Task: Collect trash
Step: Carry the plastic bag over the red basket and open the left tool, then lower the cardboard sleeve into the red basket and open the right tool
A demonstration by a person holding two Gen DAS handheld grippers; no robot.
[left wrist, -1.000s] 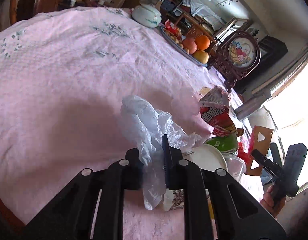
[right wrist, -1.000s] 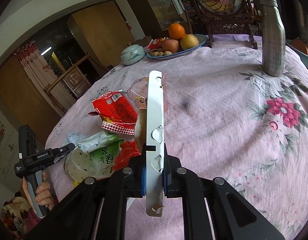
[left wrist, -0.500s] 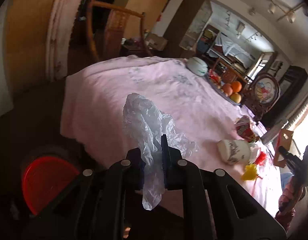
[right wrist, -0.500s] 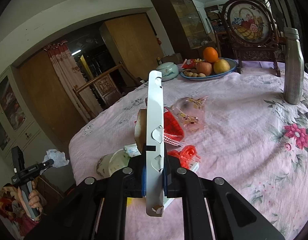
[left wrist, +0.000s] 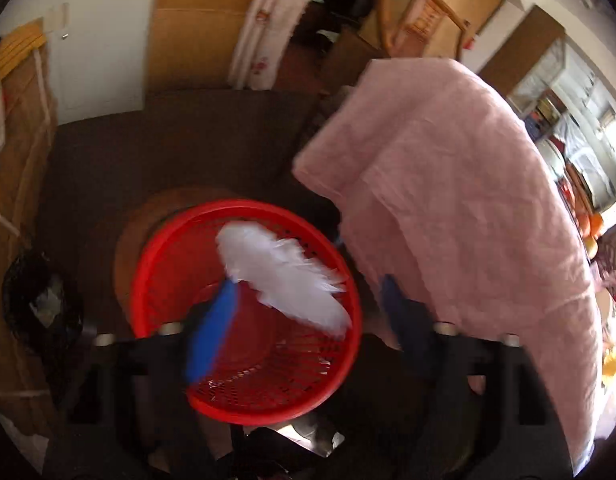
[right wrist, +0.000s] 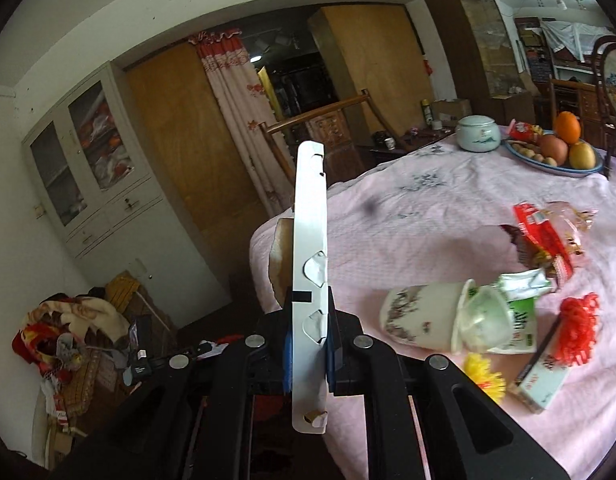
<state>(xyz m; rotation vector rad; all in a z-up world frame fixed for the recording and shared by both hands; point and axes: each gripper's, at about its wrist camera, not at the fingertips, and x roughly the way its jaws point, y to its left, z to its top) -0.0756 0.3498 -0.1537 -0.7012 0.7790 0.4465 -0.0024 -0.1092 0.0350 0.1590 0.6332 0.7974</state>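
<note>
1. Left gripper (left wrist: 304, 312): jaws spread wide above the red basket (left wrist: 156, 264), gripping nothing.
2. Plastic bag (left wrist: 280, 276): white, motion-blurred, over the basket's mouth between the fingers; whether it touches a finger cannot be told.
3. Basket: on the floor beside the hanging pink tablecloth (left wrist: 468, 200).
4. Right gripper (right wrist: 310, 346): jaws narrow, clamping a white card (right wrist: 310, 240) held upright, edge-on.
5. Table (right wrist: 448, 208): cup (right wrist: 424, 316) on its side, red wrapper (right wrist: 544, 236), green packet (right wrist: 522, 320) and red net (right wrist: 580, 328).
</note>
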